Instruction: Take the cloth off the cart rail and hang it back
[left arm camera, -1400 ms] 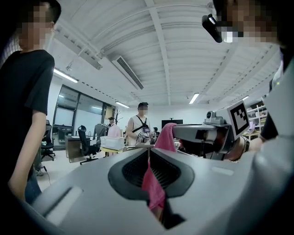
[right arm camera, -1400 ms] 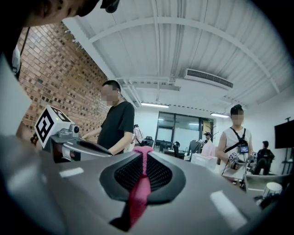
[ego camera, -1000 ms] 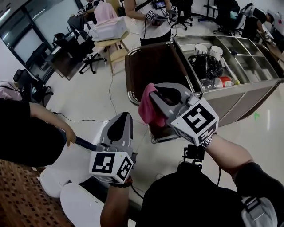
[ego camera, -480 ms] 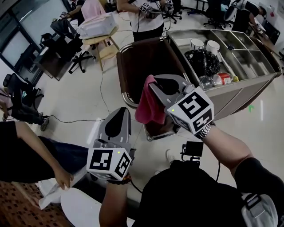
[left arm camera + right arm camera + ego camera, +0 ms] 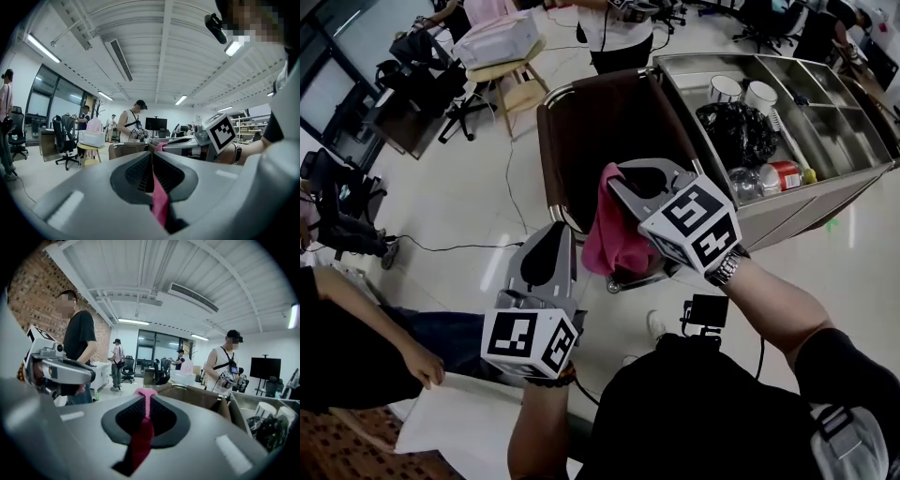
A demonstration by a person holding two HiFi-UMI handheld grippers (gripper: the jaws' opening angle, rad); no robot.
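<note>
Cloth (image 5: pixel 614 246) sits clamped within right tool (image 5: pixel 614 187) and left tool (image 5: pixel 558 232).

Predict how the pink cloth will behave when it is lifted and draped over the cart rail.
Probably floppy: the pink cloth droops in bunched folds from the right gripper, whose jaws have just opened slightly with cloth between them. Likely light: a thin pinch carries it. It should drape over the cart rail rather than roll.

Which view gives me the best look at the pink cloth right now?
The head view: the pink cloth hangs bunched from the right gripper, with its full drape visible. Each gripper view shows only a thin pink strip pinched between its own jaws.
</note>
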